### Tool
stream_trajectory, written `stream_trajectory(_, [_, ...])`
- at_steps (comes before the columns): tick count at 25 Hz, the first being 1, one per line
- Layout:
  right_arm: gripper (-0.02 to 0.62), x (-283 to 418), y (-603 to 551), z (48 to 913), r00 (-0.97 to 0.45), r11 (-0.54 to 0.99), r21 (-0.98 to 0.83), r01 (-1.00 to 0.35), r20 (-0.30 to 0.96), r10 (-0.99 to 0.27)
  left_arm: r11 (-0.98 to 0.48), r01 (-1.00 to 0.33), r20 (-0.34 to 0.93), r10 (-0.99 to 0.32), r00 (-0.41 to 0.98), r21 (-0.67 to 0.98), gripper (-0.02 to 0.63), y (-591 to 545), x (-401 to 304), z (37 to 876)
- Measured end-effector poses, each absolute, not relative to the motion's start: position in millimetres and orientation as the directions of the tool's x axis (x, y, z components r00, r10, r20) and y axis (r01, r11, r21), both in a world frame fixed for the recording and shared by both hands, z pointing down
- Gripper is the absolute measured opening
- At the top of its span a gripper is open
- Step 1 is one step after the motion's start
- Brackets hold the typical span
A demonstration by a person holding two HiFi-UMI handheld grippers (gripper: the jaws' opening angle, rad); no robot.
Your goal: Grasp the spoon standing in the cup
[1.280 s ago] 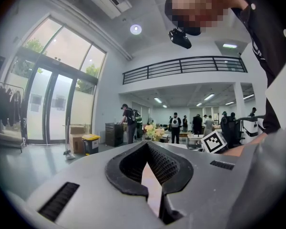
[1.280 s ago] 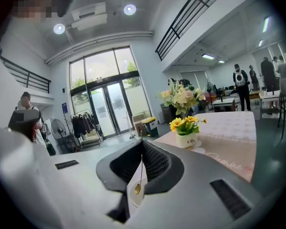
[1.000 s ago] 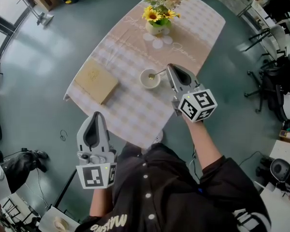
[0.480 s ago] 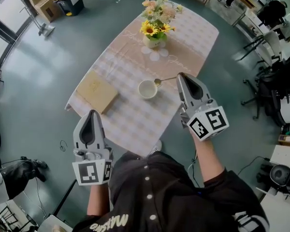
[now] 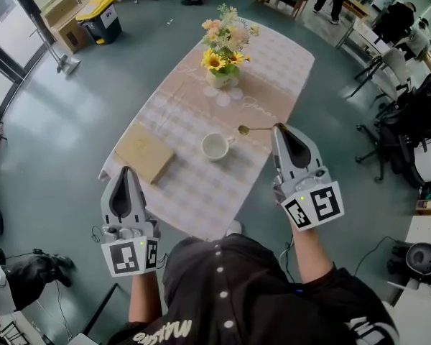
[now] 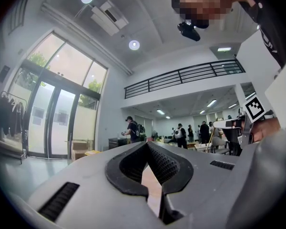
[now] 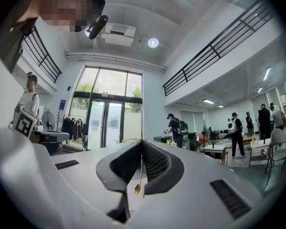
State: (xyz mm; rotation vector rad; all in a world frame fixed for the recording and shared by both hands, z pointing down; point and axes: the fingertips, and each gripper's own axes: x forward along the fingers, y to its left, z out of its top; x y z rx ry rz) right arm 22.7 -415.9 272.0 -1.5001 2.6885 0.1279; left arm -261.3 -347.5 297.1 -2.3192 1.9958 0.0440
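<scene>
A white cup (image 5: pixel 215 146) stands on the checked tablecloth (image 5: pixel 201 185) near the table's middle, with nothing in it. The thin gold spoon (image 5: pixel 246 129) hangs in the air to the right of the cup, its bowl pointing left. My right gripper (image 5: pixel 279 129) is shut on the end of its handle. In the right gripper view the spoon (image 7: pixel 137 187) dangles between the closed jaws of that gripper (image 7: pixel 142 141). My left gripper (image 5: pixel 125 170) hovers off the table's near left edge; in the left gripper view its tips (image 6: pixel 147 143) meet with nothing between them.
A vase of flowers (image 5: pixel 223 49) stands at the table's far end and a flat tan box (image 5: pixel 144 152) lies on its left side. Chairs and desks (image 5: pixel 388 56) crowd the right. Bins (image 5: pixel 93 16) sit at the far left. People stand at the back.
The spoon has come out of the cup, carried up and to the right by the right gripper. The left gripper has risen a little.
</scene>
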Motion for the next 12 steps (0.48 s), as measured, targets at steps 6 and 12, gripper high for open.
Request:
stream_trajectory(6, [0.000,36,-398,255,-0.486,0.479,0.085,-0.874,-0.135,-0.863,-0.136,-0.990,-0.103,-0.985,0.140,-0.046,0.017,-342,-266,288])
stream_trajectory(12, [0.000,45,-385,248,-0.465,0.452,0.113,-0.885,-0.158,-0.871,-0.119,-0.991,-0.118,-0.985,0.125,-0.053,0.017,-337,-275,282])
